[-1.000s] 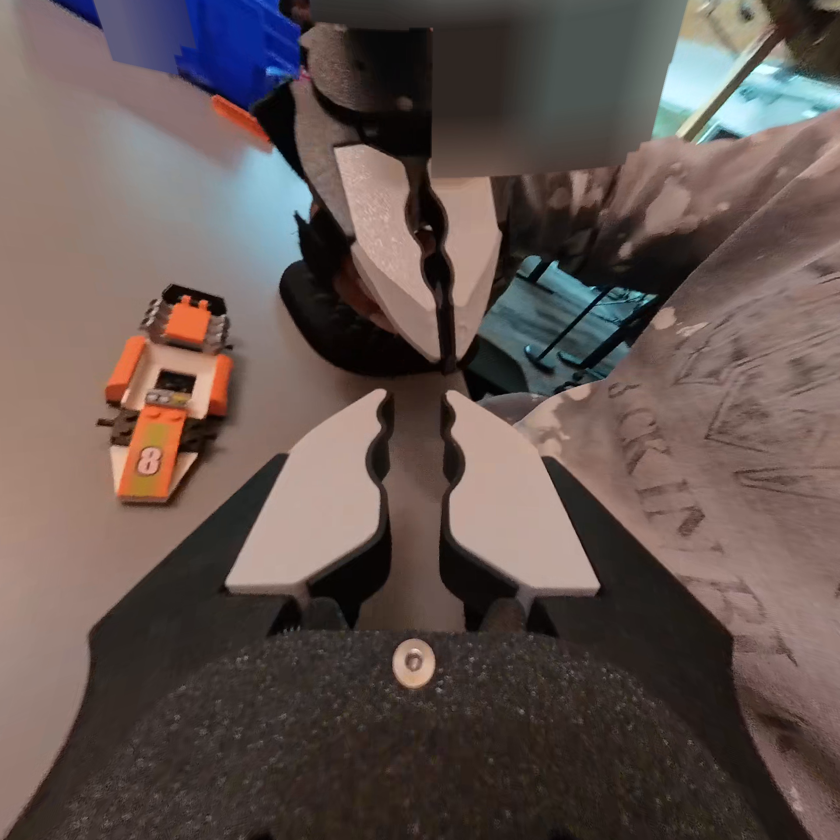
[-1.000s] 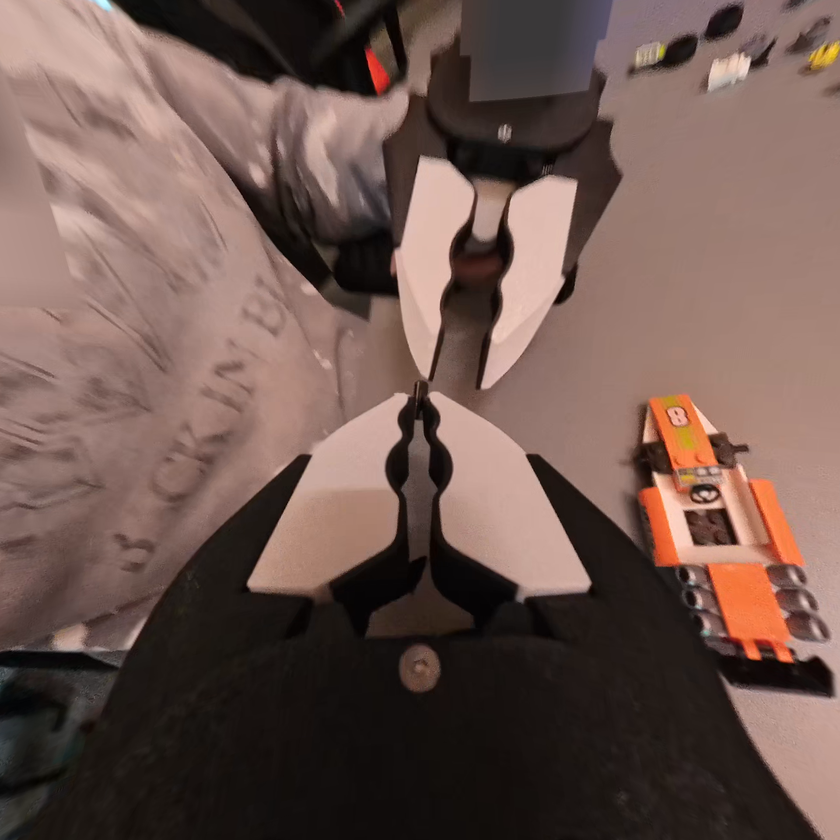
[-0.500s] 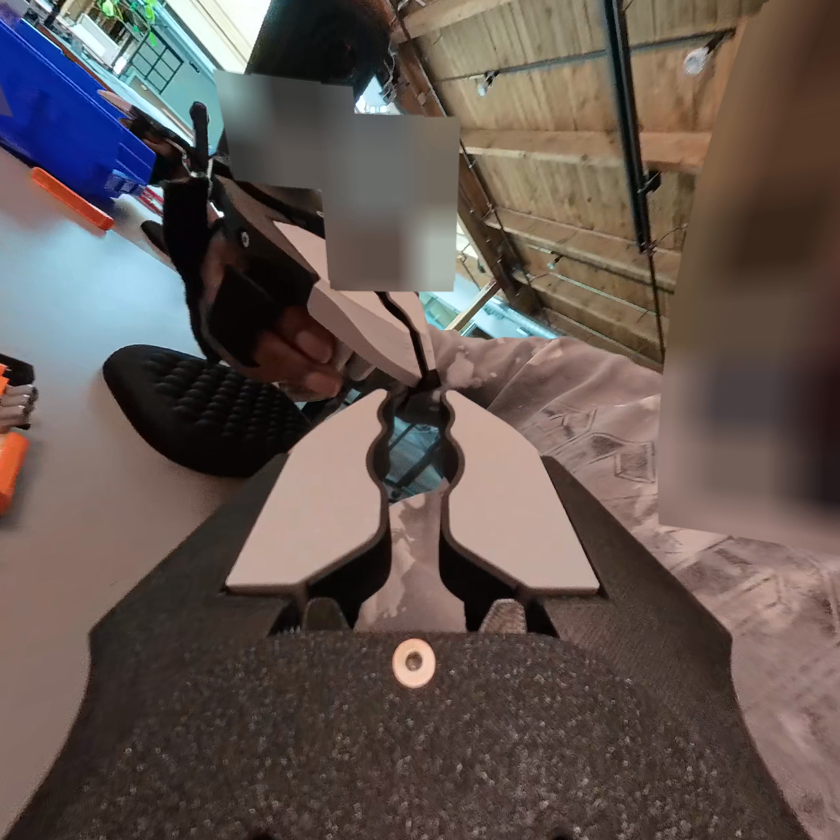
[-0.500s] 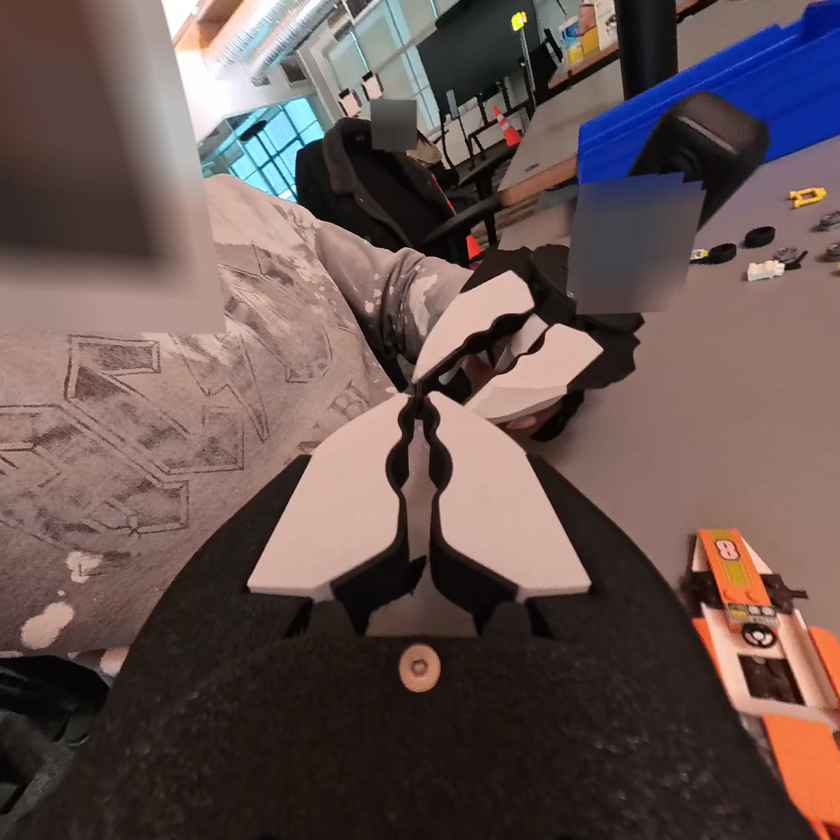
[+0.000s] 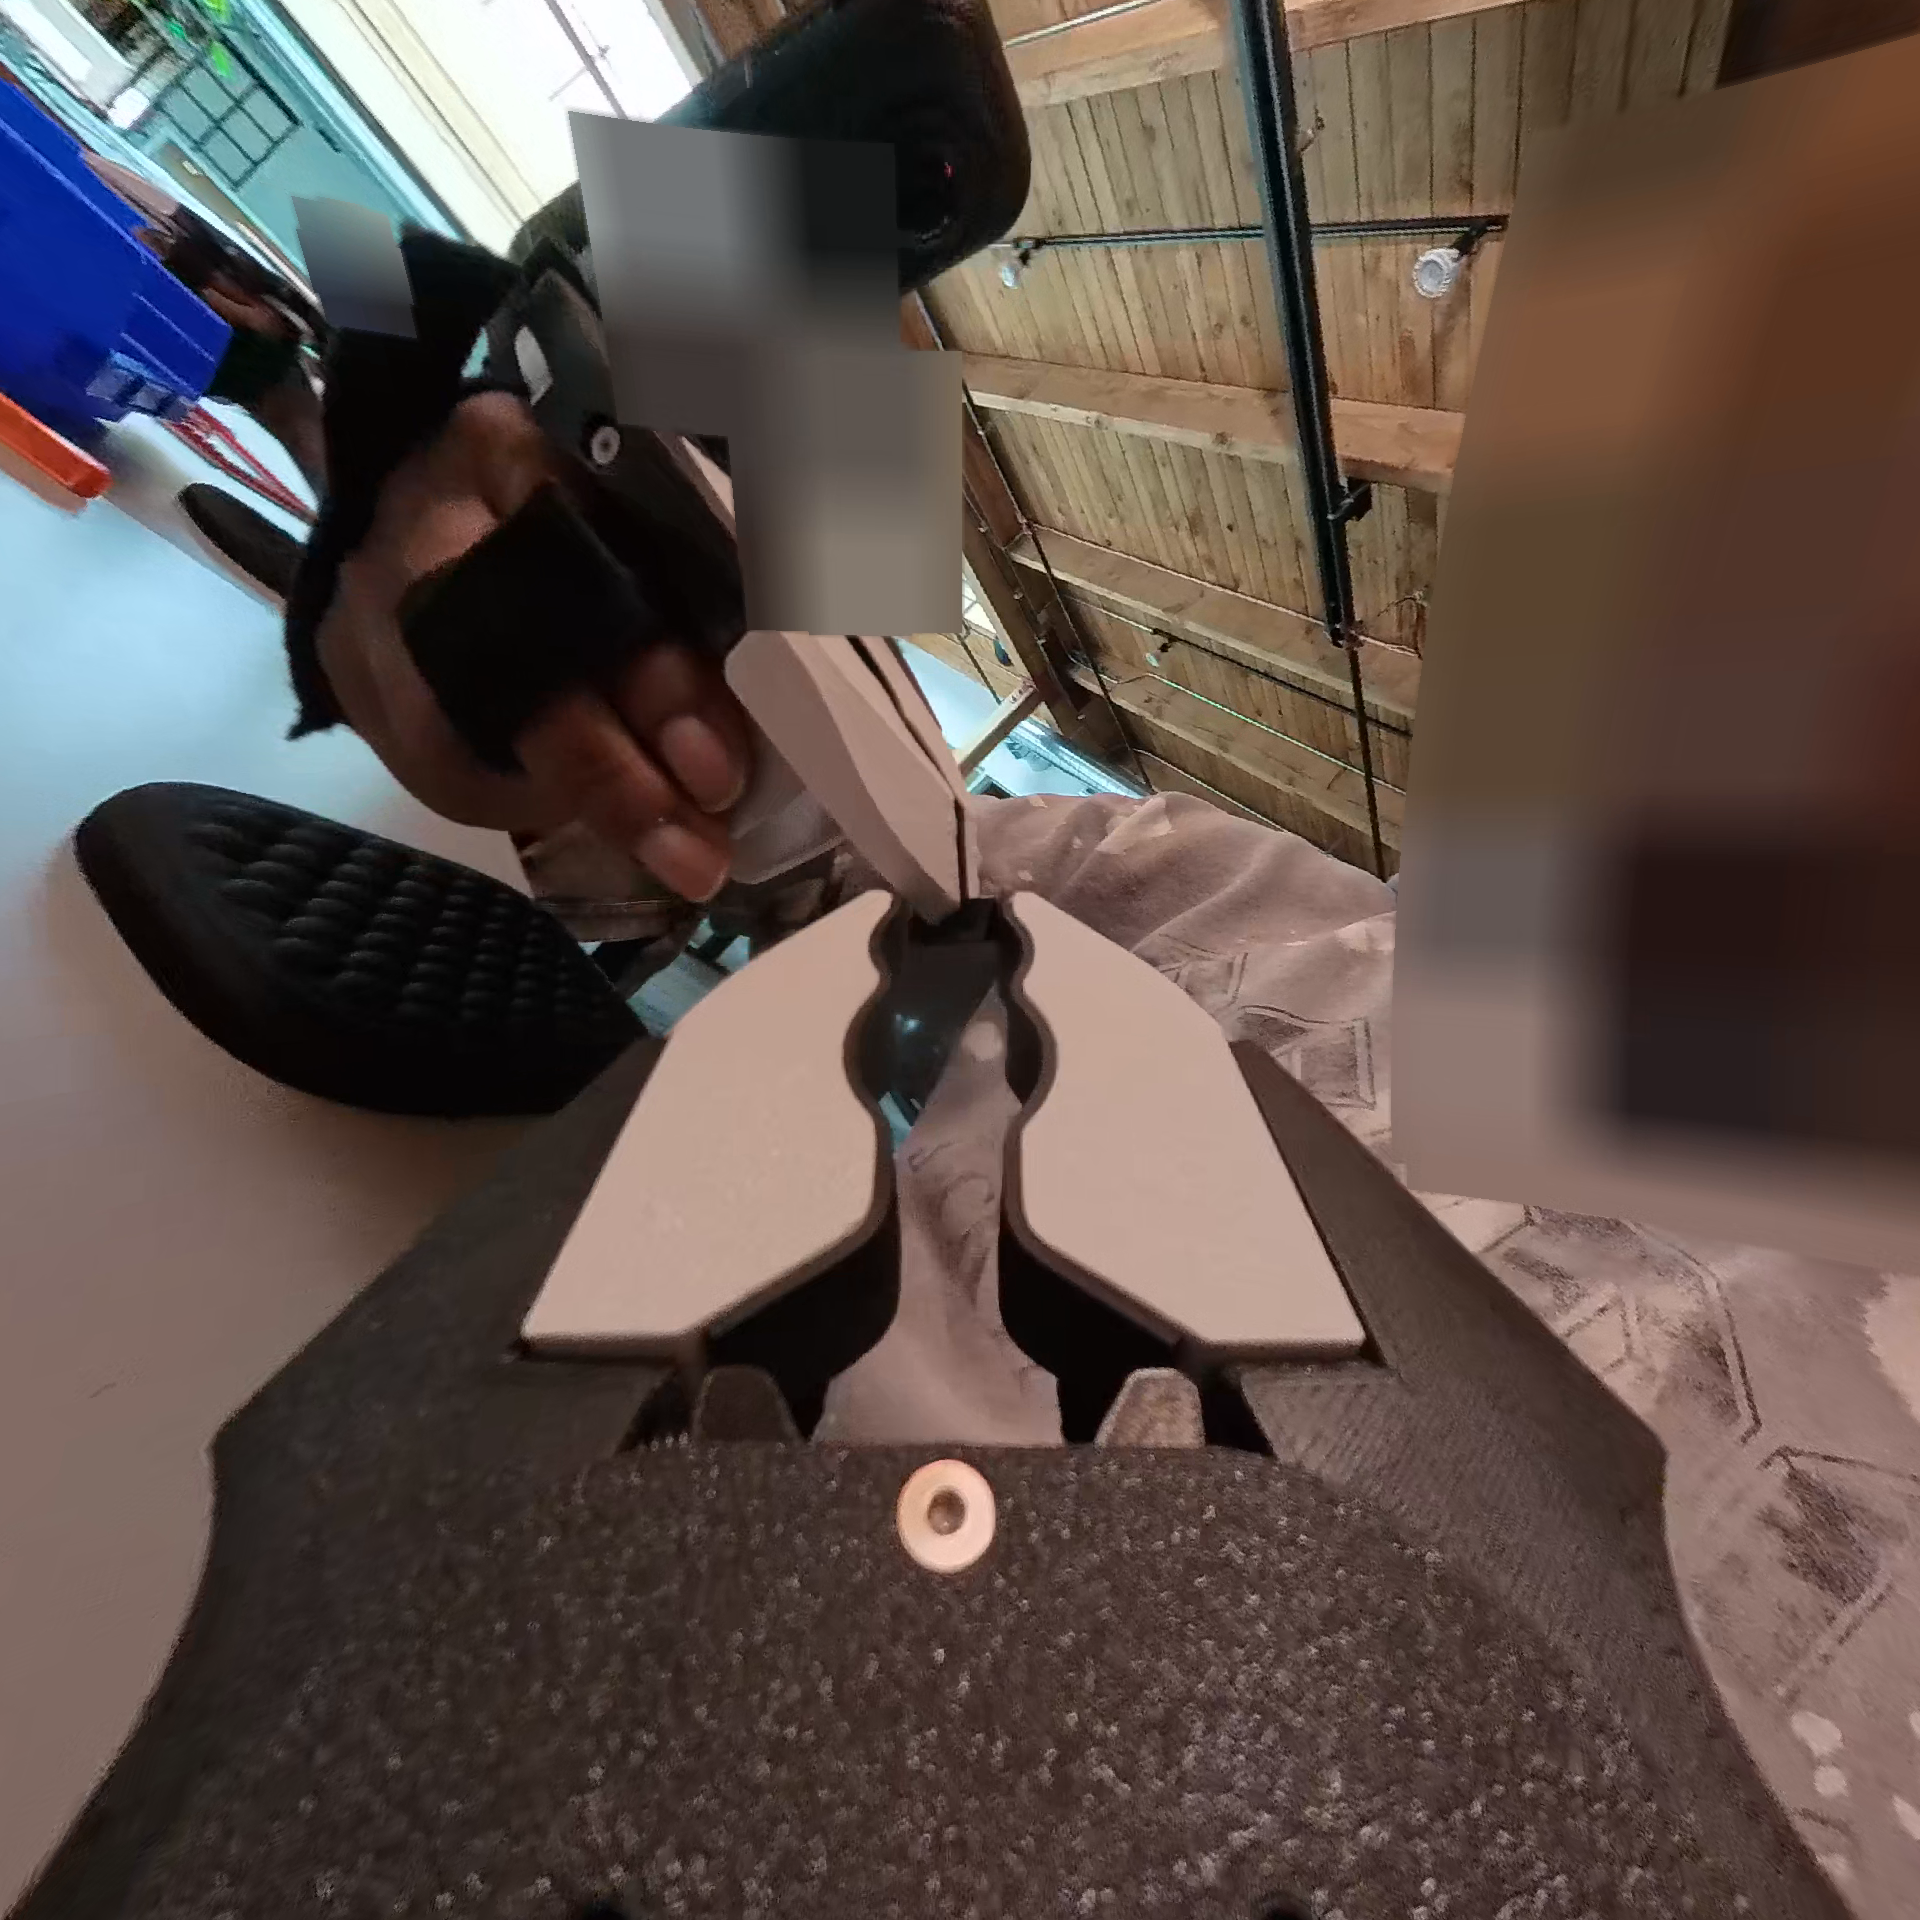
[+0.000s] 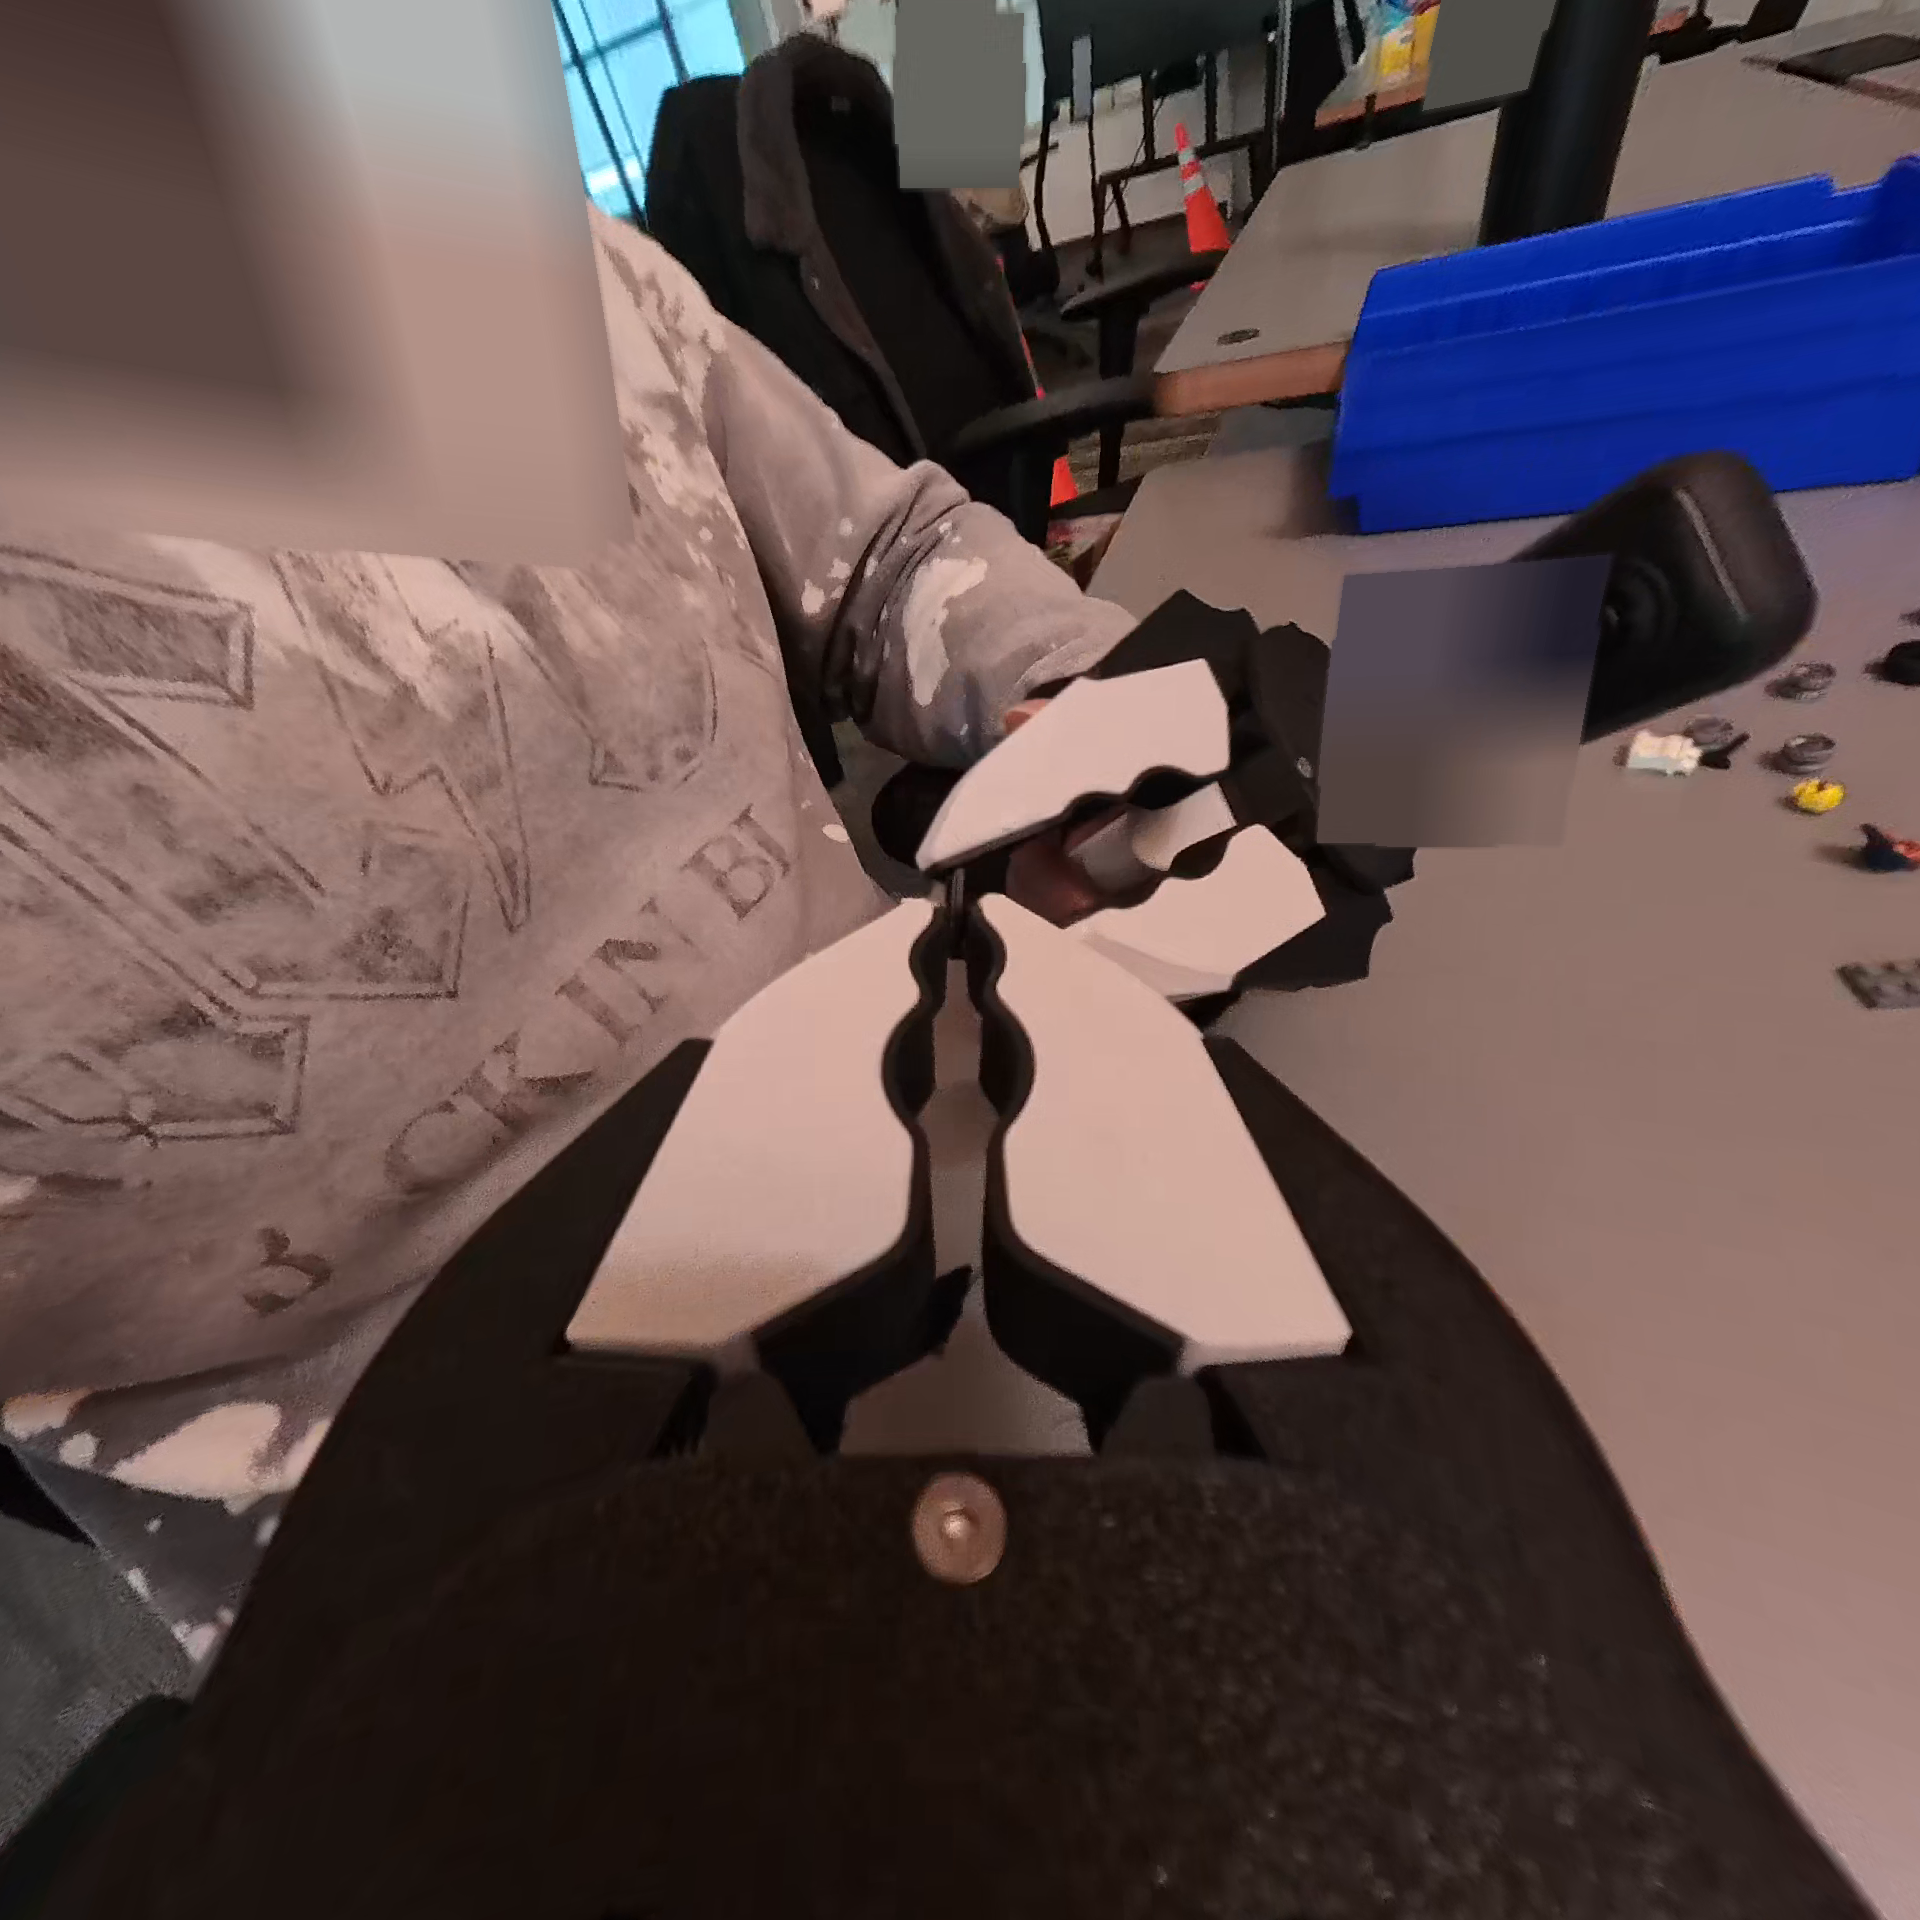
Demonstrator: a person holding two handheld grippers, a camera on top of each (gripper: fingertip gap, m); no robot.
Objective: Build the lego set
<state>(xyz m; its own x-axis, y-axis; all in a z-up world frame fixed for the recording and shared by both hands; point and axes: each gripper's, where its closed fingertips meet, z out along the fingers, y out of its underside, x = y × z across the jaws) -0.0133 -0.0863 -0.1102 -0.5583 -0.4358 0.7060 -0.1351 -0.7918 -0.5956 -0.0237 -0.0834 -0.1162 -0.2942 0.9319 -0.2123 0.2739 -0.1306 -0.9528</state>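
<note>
Left gripper point(image 5: 948, 914): centre of the left wrist view, fingers slightly spread, a small dark piece point(image 5: 951, 923) between the tips; whether they pinch it I cannot tell.
Right gripper point(image 6: 954, 914): centre of the right wrist view, fingers pressed nearly together, pinching a thin black piece point(image 6: 954, 896) at the tips.
Meeting point: the two grippers touch tip to tip in the air above the desk point(image 6: 1558, 1091) edge, in front of a grey sweatshirt point(image 6: 364, 831).
Loose lego parts point(image 6: 1808, 774): far right of the right wrist view, scattered on the desk near a blue bin point(image 6: 1621, 343).
Lego car: not in view now.
Risk: the piece is tiny and held only at the tips; a hand-over with misaligned fingers would likely drop it off the desk edge.
Change: a second ago both grippers pointed down at the desk beside the orange car; they have since tilted upward.
</note>
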